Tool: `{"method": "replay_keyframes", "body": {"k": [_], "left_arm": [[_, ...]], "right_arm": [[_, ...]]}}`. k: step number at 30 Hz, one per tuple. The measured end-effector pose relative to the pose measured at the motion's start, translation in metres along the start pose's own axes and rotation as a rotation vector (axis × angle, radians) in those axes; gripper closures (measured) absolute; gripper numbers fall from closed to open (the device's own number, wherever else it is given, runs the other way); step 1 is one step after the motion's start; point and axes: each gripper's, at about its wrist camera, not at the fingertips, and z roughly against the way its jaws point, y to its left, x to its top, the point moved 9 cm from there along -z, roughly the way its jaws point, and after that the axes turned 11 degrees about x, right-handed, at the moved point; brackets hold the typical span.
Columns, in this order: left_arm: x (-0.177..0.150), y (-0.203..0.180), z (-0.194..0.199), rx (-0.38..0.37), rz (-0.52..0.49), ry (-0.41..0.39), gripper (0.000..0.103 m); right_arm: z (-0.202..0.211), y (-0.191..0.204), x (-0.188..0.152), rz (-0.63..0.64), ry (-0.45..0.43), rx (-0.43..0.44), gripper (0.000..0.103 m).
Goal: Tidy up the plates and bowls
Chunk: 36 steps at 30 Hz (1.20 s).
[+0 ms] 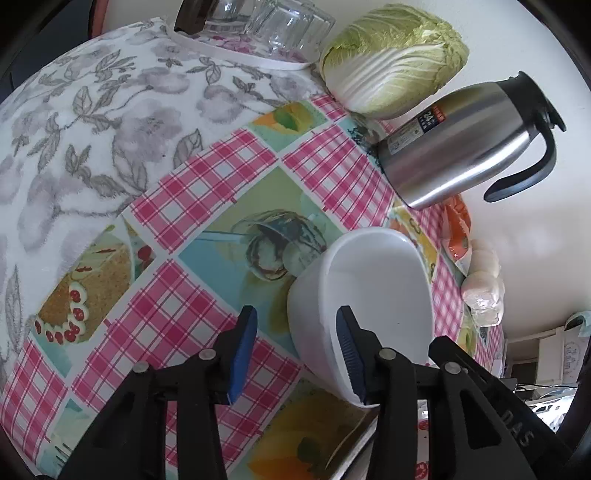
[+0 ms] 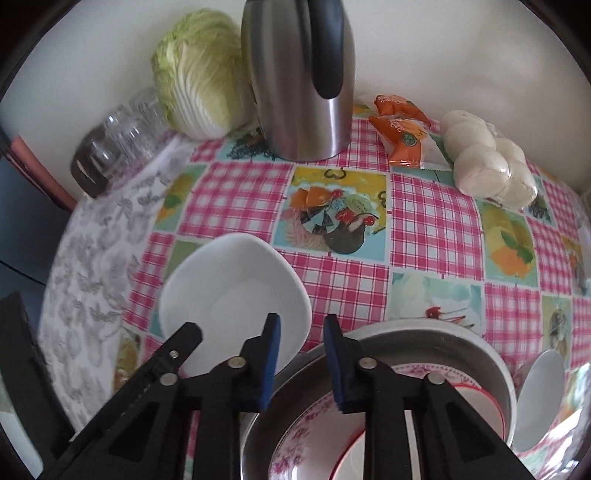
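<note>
A: Left gripper (image 1: 297, 350) with black arms and blue pads, state?

B: Jaws straddle the near wall of the white plastic bowl (image 1: 373, 291). Right pad is inside against the wall; left pad is outside, apart from it.

A: Bowl position?

B: On the pink-checked patchwork tablecloth (image 1: 207, 192), near the table's right edge.

A: Back edge?

B: Stainless steel jug with black handle (image 1: 465, 144), pale green napa cabbage (image 1: 391, 59), clear glass jars (image 1: 273, 26) on a grey floral cloth (image 1: 92, 110).
</note>
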Motion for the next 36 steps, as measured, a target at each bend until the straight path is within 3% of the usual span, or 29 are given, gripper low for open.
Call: {"method": "replay_keyframes", "body": {"k": [5, 11, 19, 28, 36], "left_arm": [[0.000, 0.001, -0.008, 0.014, 0.004, 0.020, 0.058], [0.002, -0.005, -0.009, -0.027, -0.009, 0.015, 0.074], [0.000, -0.011, -0.014, -0.031, -0.031, 0.013, 0.082], [0.002, -0.002, -0.003, -0.017, -0.038, 0.000, 0.086], [0.010, -0.005, 0.043, -0.022, -0.084, -0.091, 0.086]], "right_arm": [[-0.014, -0.006, 0.006, -0.004, 0.016, -0.024, 0.092], [-0.025, -0.007, 0.006, -0.013, 0.041, -0.036, 0.092], [-0.041, -0.007, 0.001, -0.034, 0.078, -0.037, 0.092], [-0.030, 0.007, 0.004, -0.006, 0.056, -0.007, 0.092], [0.003, 0.018, 0.007, -0.007, -0.004, 0.065, 0.092]]}}
